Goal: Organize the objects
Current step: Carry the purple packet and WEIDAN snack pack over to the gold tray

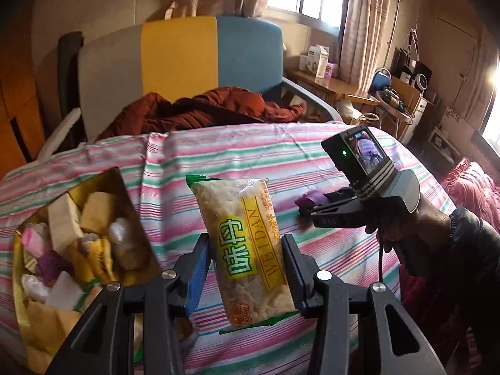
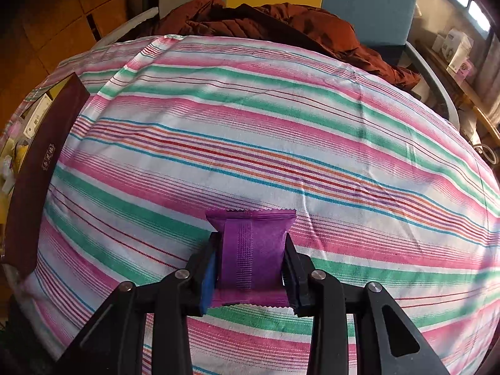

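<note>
In the left wrist view my left gripper (image 1: pixel 247 250) is shut on a clear snack packet (image 1: pixel 247 247) with a yellow and green label, held above the striped cloth (image 1: pixel 250 156). A gold-lined box (image 1: pixel 103 181) full of several wrapped snacks lies at the left. My right gripper (image 1: pixel 304 207) shows at the right, held by a hand (image 1: pixel 415 234), low over the cloth with a purple packet (image 1: pixel 307 200) at its tip. In the right wrist view my right gripper (image 2: pixel 251 251) is shut on that purple packet (image 2: pixel 253 247), which rests on the striped cloth (image 2: pixel 281 125).
A dark maroon box side (image 2: pixel 40 168) stands at the left edge of the cloth. A rust-brown jacket (image 1: pixel 203 109) lies on a grey, yellow and blue chair (image 1: pixel 178 59) behind the cloth. A cluttered desk (image 1: pixel 331 84) and window are at the far right.
</note>
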Available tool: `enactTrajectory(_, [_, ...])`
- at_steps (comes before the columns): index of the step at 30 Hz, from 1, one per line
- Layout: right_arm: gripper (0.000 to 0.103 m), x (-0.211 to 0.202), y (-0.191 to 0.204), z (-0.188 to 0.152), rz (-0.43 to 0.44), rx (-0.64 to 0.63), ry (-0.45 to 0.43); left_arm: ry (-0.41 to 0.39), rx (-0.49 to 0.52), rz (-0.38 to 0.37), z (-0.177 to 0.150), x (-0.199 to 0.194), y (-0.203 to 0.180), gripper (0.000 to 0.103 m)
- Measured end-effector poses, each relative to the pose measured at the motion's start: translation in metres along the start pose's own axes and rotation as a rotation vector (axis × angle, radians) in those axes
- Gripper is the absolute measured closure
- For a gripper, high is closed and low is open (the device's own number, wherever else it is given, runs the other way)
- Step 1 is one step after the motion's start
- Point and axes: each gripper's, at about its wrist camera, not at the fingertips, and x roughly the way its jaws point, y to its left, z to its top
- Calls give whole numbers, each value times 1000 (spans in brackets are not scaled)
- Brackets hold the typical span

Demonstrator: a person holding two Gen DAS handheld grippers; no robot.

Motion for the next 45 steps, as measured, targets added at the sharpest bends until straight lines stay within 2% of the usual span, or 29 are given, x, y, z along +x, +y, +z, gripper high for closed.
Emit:
enactTrajectory(4, [66,-3,12,-2,-11,3,21,-27,-17,22,-5,-15,14,58])
enactTrajectory(10, [66,-15,43,-4,22,7,5,-37,-56,49,-15,-27,34,58])
enactTrajectory(20, [66,-56,109,-6,140,30,-110,-58,-101,81,-33,-45,61,57])
enactTrajectory(31, [66,-96,175,-8,196,7,-232,-73,-180,116,-54,-63,96,57])
enactTrajectory(35, [66,-103,194,-9,234,-4,-248,-87,-225,120,-61,-73,117,58])
enactTrajectory(38, [66,-105,212,-12,261,-29,-245,-99,-298,131,-67,-86,142,57])
enactTrajectory(45, [66,-102,252,-24,286,-87,-236,-200,-406,203,-84,-135,197,58])
